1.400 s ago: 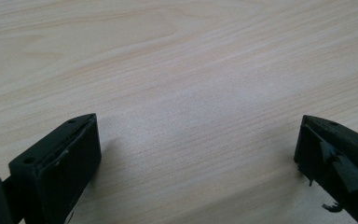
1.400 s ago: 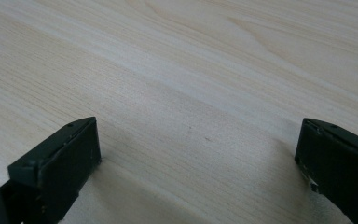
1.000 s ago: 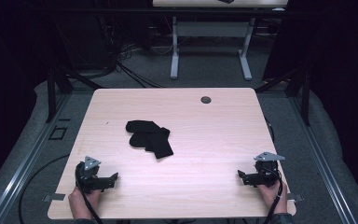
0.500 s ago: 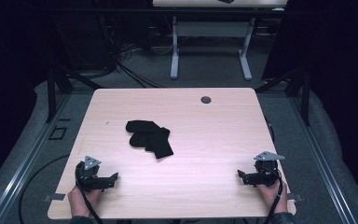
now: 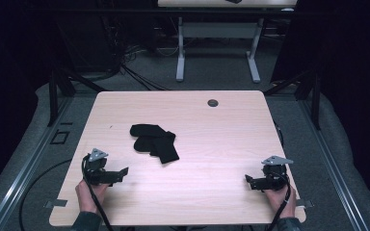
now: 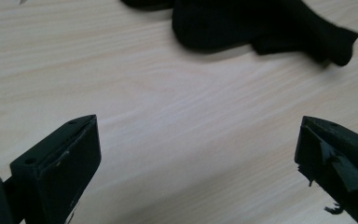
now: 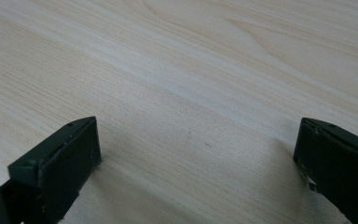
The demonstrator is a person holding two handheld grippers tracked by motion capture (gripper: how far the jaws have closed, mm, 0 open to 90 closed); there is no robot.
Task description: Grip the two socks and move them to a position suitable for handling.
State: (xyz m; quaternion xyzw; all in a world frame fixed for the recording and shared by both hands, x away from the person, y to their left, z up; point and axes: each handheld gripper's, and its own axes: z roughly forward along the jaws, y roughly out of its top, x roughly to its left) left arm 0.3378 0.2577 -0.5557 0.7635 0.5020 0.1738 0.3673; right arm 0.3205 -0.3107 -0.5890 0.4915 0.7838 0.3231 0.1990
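A pair of black socks (image 5: pixel 154 142) lies in a loose heap on the light wooden table (image 5: pixel 221 130), left of its middle. My left gripper (image 5: pixel 123 172) rests near the front left edge, open, jaws pointing right toward the heap; the socks (image 6: pixel 261 28) lie just beyond its empty jaws in the left gripper view. My right gripper (image 5: pixel 248 181) sits near the front right corner, open, with bare wood between its jaws (image 7: pixel 196 140). A hand holds each gripper from below.
A round cable hole (image 5: pixel 213 102) is set near the table's far edge. Beyond the table stand another desk's white legs (image 5: pixel 179 53) and floor cables (image 5: pixel 135 72). Metal rails (image 5: pixel 24 163) run along both sides.
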